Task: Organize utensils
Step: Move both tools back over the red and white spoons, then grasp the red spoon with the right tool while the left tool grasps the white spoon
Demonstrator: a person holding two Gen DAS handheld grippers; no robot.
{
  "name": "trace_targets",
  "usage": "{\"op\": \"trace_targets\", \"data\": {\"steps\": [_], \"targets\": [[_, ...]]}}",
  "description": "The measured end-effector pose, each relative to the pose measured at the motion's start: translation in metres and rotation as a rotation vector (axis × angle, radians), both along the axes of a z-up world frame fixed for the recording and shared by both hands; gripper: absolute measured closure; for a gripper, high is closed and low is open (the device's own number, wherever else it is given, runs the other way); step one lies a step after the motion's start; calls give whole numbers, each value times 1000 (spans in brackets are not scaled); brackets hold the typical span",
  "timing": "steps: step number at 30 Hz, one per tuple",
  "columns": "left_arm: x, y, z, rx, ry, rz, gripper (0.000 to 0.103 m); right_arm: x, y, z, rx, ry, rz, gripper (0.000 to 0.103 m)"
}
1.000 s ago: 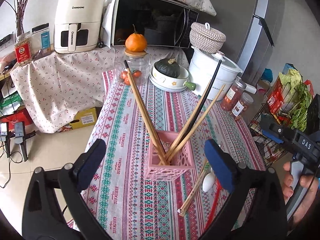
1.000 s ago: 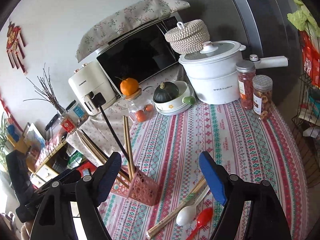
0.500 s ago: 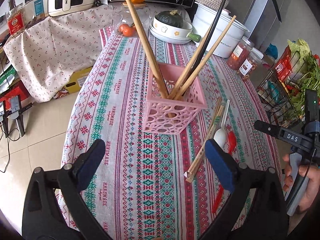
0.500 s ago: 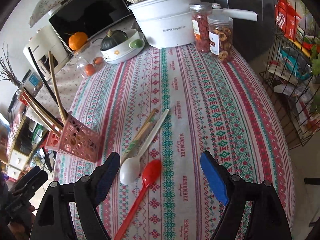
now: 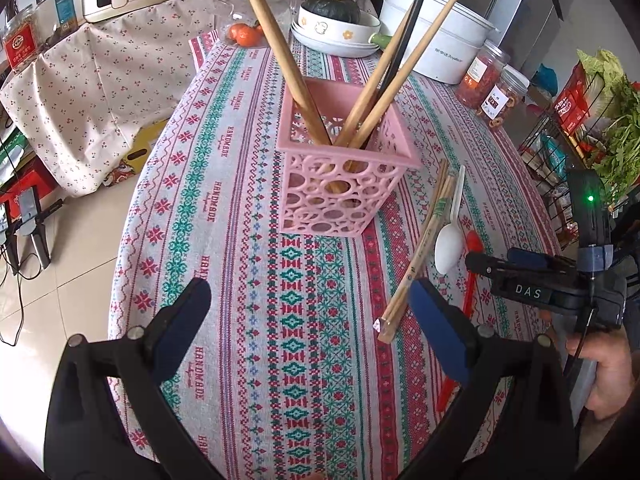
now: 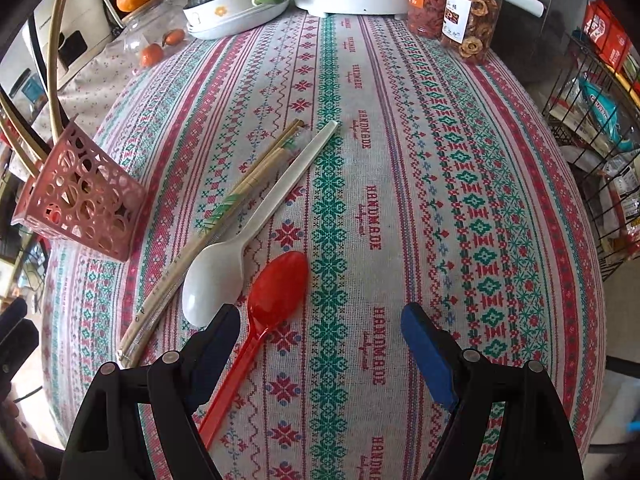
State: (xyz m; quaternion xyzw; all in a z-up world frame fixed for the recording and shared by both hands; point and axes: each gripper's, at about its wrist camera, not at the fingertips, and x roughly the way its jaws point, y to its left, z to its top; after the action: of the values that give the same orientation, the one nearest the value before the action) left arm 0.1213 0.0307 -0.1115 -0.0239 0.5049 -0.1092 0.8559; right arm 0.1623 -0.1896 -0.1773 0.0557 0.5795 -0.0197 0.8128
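My right gripper (image 6: 320,344) has dropped steeply toward the cloth over the last second, and my left gripper (image 5: 308,316) has come down with it. Both sets of jaws stand wide apart and hold nothing. A second ago the right one looked out at the microwave and pots; now it looks almost straight down, with the red spoon (image 6: 276,292) passing just inside its left finger (image 6: 216,336), handle running back under it. I judge that spoon to be my pick, and a small shift left would centre it.

Just beyond lie the white spoon (image 6: 224,268), nearly touching the red bowl, and the wrapped chopsticks (image 6: 208,224) alongside it. All 3 are still loose on the tablecloth (image 6: 440,200).

The pink basket (image 5: 340,184) stands beside them, already holding 4 long chopsticks.

The left view shows what the right cannot: the basket's open top and free room inside, plus my right hand (image 5: 608,368) gripping its handle. The right view alone shows the red spoon whole; from the left, my own finger and the other gripper cover most of it.
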Motion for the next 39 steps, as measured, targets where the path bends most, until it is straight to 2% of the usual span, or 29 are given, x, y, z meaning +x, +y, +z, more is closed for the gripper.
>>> {"op": "trace_targets", "data": {"steps": [6,11,13,15,18,22,24,28,31,33,34,36,39], "targets": [[-3,0,0,18,-12,-13,4,4,12,-4,-77,-23,49,19],[-3,-2,0,20,-16,-22,4,5,15,-4,-79,-33,48,20],[-4,-5,1,29,-24,-30,4,1,14,0,-78,-46,58,29],[-7,-11,1,39,-31,-44,4,0,17,3,-72,-55,83,55],[-10,-22,2,48,-37,-75,4,-2,13,7,-46,-44,107,77],[-15,-40,4,42,-37,-138,4,-8,-6,19,20,-53,91,87],[-17,-50,7,37,-45,-177,4,-12,-16,28,40,-67,80,96],[-12,-74,14,14,-49,-247,4,-18,-39,41,81,-83,46,96],[-3,-99,14,27,-45,-303,20,-19,-55,47,105,-87,23,97],[4,-117,9,55,-36,-342,39,-20,-63,49,117,-88,12,97],[11,-125,5,60,-25,-356,44,-21,-68,49,127,-85,7,97],[26,-140,-4,54,3,-377,63,-23,-77,49,157,-72,-10,96],[53,-159,-21,58,41,-386,76,-23,-93,43,176,-26,-47,95]]}}
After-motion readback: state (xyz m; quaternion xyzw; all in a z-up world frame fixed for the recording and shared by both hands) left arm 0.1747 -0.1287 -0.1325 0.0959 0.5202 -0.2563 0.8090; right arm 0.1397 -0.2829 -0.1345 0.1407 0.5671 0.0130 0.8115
